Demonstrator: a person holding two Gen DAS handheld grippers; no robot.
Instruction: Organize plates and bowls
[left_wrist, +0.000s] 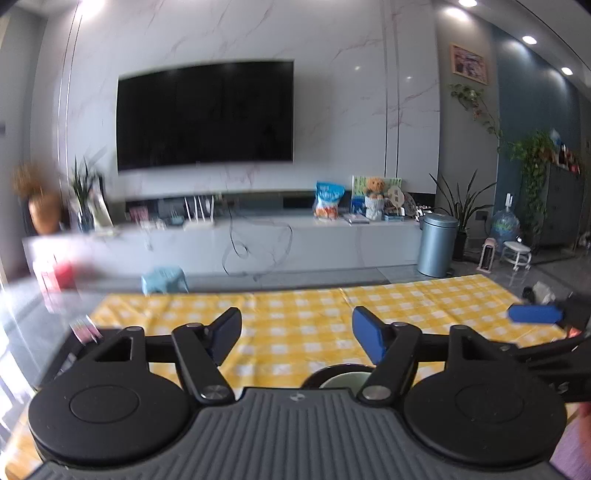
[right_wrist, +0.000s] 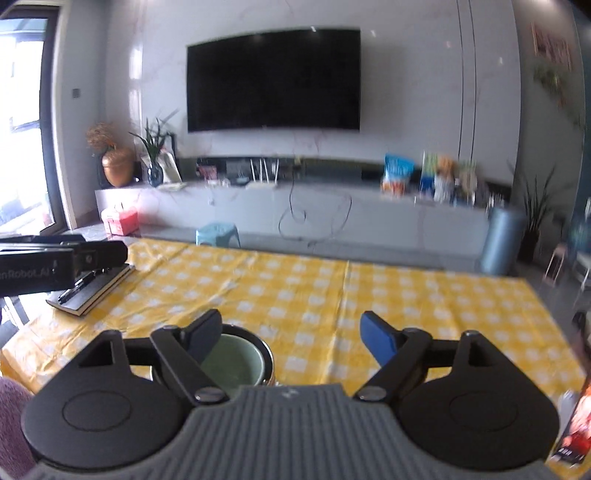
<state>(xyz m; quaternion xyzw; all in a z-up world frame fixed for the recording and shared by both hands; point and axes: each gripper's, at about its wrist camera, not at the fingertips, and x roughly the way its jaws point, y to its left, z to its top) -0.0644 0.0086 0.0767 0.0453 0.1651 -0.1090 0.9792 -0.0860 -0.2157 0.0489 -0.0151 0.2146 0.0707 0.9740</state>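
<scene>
A bowl (right_wrist: 236, 363) with a dark outside and pale green inside sits on the yellow checked tablecloth (right_wrist: 314, 291), just below my right gripper's left finger. My right gripper (right_wrist: 291, 336) is open and empty above the table. The same bowl (left_wrist: 341, 376) peeks out low between the fingers of my left gripper (left_wrist: 295, 334), which is open and empty. The right gripper's blue fingertip (left_wrist: 535, 314) shows at the right edge of the left wrist view. No plates are in view.
A dark notebook with a pen (right_wrist: 92, 288) lies at the table's left edge, with the left gripper's body (right_wrist: 55, 264) above it. Beyond the table are a blue stool (right_wrist: 218, 234), a TV cabinet (right_wrist: 295, 206) and a metal bin (left_wrist: 437, 245).
</scene>
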